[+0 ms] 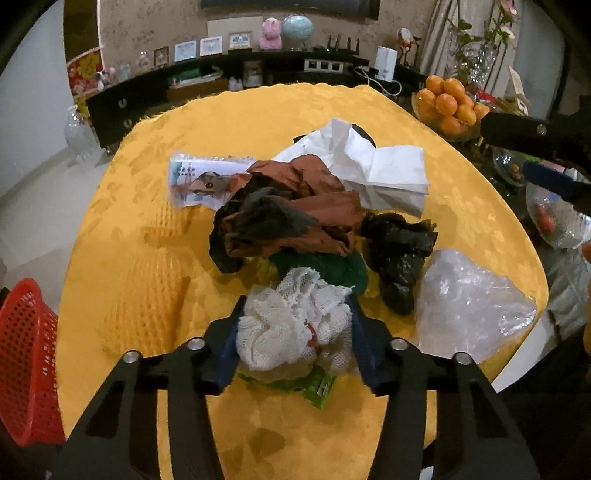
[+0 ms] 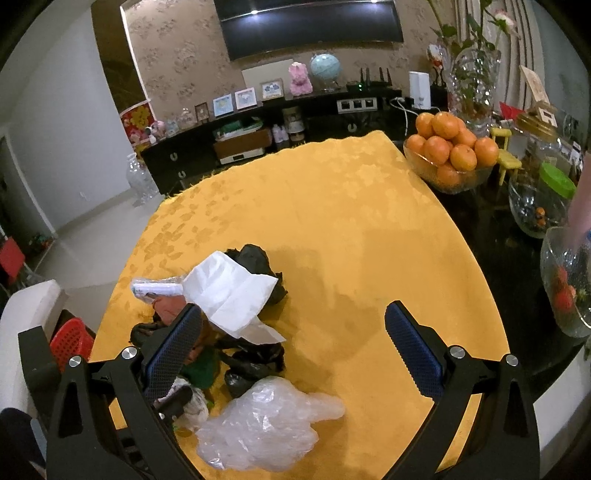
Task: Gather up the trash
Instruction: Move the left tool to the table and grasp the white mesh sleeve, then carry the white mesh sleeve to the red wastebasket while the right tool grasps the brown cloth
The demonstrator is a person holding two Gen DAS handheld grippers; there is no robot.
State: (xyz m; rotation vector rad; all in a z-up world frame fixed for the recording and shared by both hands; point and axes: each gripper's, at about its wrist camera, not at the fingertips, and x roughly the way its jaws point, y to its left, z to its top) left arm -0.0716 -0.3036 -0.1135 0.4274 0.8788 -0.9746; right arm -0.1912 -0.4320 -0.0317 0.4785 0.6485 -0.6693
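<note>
While my left gripper point(image 1: 295, 325) pinches the white mesh wad point(image 1: 291, 321) w/ right gripper point(image 2: 295, 354) spread empty, mesh may snag the green wrapper point(image 1: 314, 387) underneath.

Past my yellow-clothed table point(image 2: 332, 206) I see a beige patterned wall point(image 2: 177, 55) with a dark screen point(image 2: 310, 26), a long black sideboard point(image 2: 258, 125) carrying framed pictures point(image 2: 243, 98) and a globe point(image 2: 325, 66), and pale floor point(image 2: 92, 221).
</note>
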